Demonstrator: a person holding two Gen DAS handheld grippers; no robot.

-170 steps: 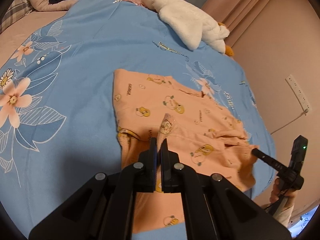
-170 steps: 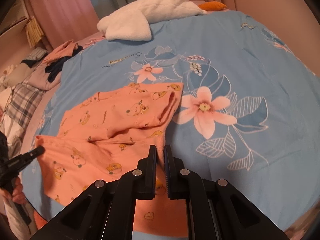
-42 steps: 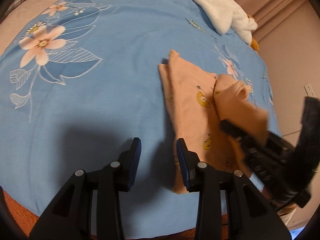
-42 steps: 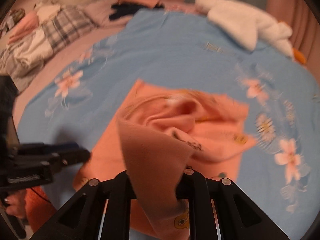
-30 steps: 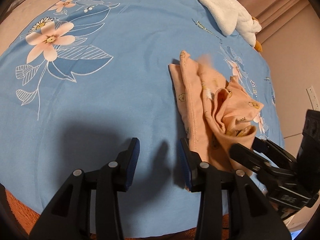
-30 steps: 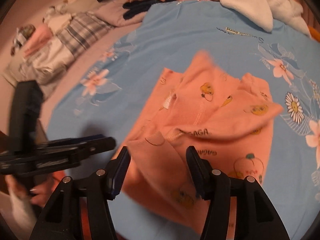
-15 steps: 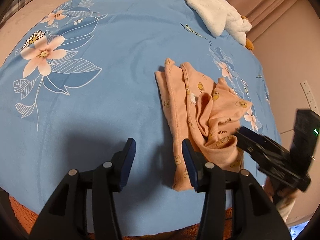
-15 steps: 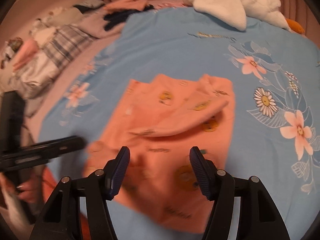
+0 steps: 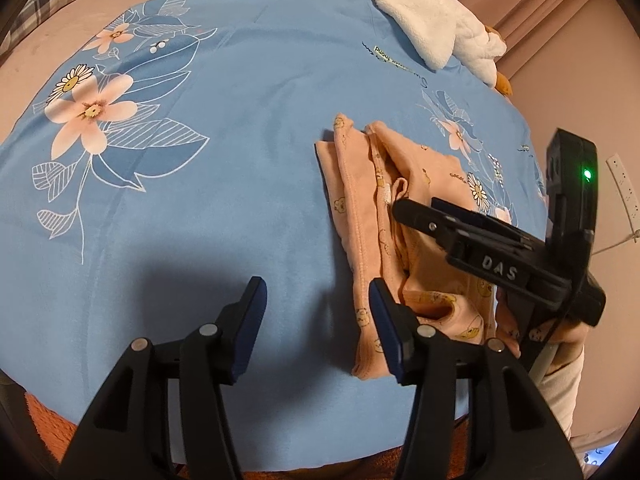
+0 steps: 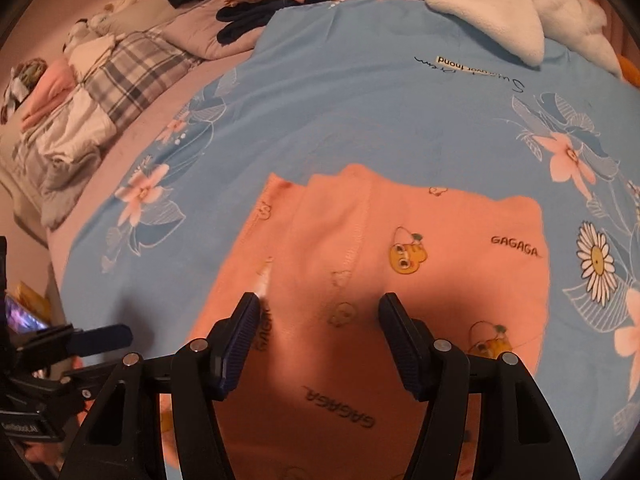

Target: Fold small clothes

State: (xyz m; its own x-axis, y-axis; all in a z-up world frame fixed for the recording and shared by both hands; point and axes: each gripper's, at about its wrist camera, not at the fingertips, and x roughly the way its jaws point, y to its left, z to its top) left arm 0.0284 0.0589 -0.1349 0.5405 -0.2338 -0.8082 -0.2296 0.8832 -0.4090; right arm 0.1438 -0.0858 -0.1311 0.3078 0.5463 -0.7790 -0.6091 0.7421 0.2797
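A small orange garment (image 9: 368, 216) with cartoon prints lies folded on the blue floral bedspread (image 9: 200, 128). In the right wrist view the garment (image 10: 400, 248) fills the middle, with "GAGAGA" lettering. My left gripper (image 9: 316, 312) is open and empty, low over the bedspread just left of the garment's near edge. My right gripper (image 10: 316, 320) is open and empty, directly over the garment. The right gripper also shows from the side in the left wrist view (image 9: 408, 210). The left gripper's fingertips (image 10: 108, 336) show at the left edge of the right wrist view.
A white plush toy (image 9: 432, 28) lies at the far end of the bed. Piles of clothes and a plaid blanket (image 10: 120, 80) lie to the left on a pink sheet. A wall socket strip (image 9: 622, 192) is on the right wall. The bed's near edge (image 9: 280, 464) is just below my left gripper.
Both grippers have let go of the garment and opened. The garment has gone from spread out to folded and has settled flat. My right gripper has come down close over it.
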